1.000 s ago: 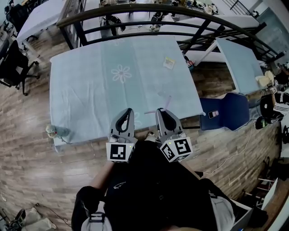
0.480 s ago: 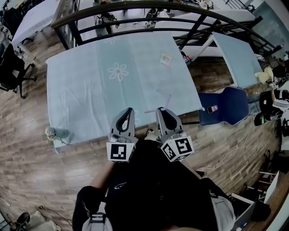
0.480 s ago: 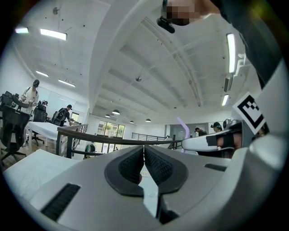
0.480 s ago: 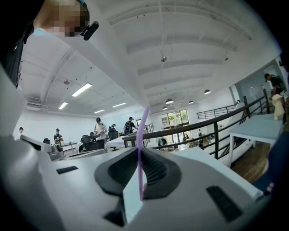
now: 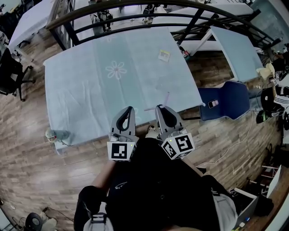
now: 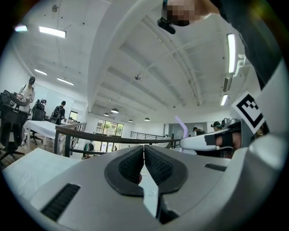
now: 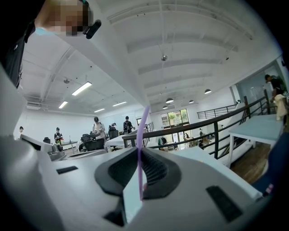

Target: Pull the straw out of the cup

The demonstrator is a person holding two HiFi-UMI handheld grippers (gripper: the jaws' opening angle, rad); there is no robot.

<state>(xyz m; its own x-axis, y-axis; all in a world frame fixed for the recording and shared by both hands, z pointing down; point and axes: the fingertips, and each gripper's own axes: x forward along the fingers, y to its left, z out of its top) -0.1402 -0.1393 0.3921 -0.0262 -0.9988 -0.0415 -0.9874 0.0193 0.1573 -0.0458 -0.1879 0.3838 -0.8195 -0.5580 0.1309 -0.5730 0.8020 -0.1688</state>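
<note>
Dark clothing (image 5: 153,180) of the person fills the lower middle of the head view. Just above it, the left gripper (image 5: 128,110) has its jaws pressed pad to pad, while the right gripper (image 5: 160,108) is clamped on the purple straw (image 5: 166,98), which sticks up past its tips. Beyond spreads a pale blue table (image 5: 86,97) with a flower print (image 5: 116,71) and a small card (image 5: 164,55). A blue chair (image 5: 228,97) stands at right, and a dark railing (image 5: 135,9) runs along the top.

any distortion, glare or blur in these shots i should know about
Head view: strong fisheye, edges of the pale blue tablecloth bow; evenly lit, sharp. Left gripper view: dark vignette at the corners, the ceiling strip light blown out. Right gripper view: same vignette, the thin purple plastic straw crisp between the jaws.
</note>
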